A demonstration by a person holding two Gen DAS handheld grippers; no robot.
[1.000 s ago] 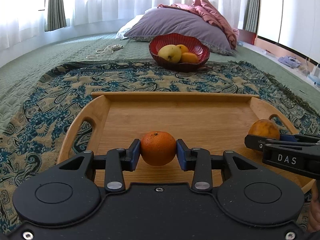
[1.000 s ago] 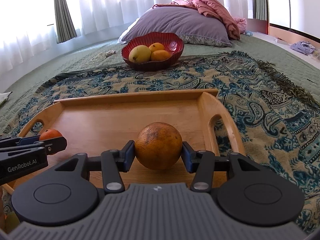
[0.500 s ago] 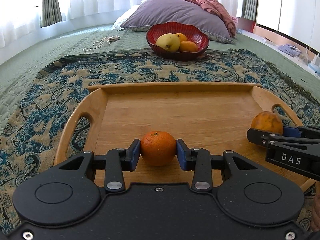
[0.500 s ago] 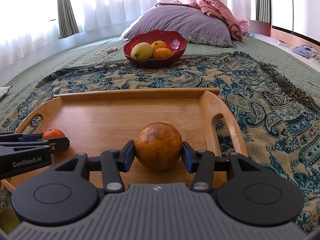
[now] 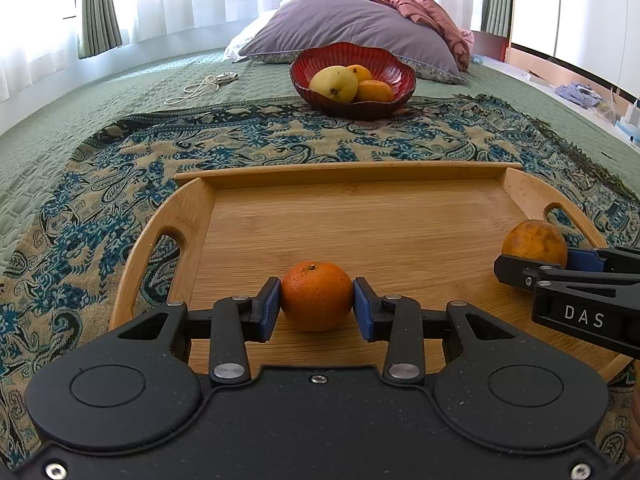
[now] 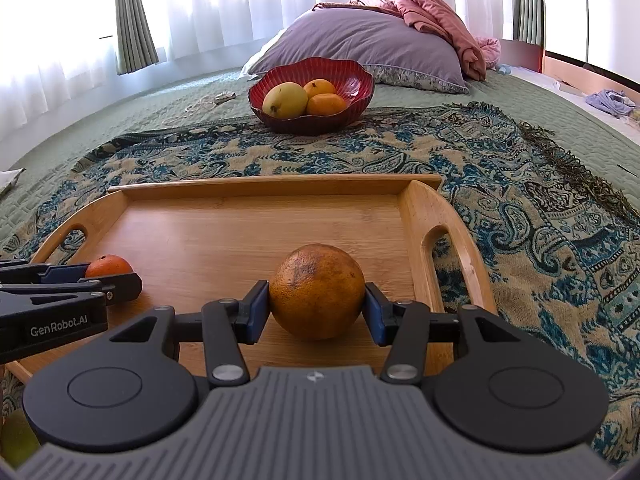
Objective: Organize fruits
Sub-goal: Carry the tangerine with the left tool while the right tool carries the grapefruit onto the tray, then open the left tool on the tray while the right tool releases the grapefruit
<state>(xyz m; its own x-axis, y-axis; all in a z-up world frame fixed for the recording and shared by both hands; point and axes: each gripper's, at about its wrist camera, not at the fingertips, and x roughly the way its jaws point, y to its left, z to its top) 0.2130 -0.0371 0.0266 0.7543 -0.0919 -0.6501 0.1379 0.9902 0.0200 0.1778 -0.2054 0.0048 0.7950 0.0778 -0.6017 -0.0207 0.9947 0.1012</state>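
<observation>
My left gripper (image 5: 317, 306) is shut on a small bright mandarin (image 5: 317, 296) over the near part of a wooden tray (image 5: 360, 216). My right gripper (image 6: 316, 310) is shut on a larger dull orange (image 6: 317, 291) over the tray's (image 6: 412, 216) right near part. Each gripper shows in the other view: the right one (image 5: 532, 268) with its orange (image 5: 534, 242), the left one (image 6: 108, 280) with its mandarin (image 6: 109, 266). A red bowl (image 5: 354, 74) farther back holds a yellow mango (image 5: 334, 83) and two oranges; it also shows in the right wrist view (image 6: 312, 94).
The tray lies on a blue paisley throw (image 5: 120, 184) spread over a green quilted bed. A purple pillow (image 5: 352, 26) and pink blanket lie behind the bowl. A white cable (image 5: 200, 88) lies at the back left. A greenish fruit (image 6: 16, 436) shows at the bottom left.
Both grippers, still holding their fruit, have risen and tilted slightly, so the tray and bowl sit lower in view. Neither grip has changed.
</observation>
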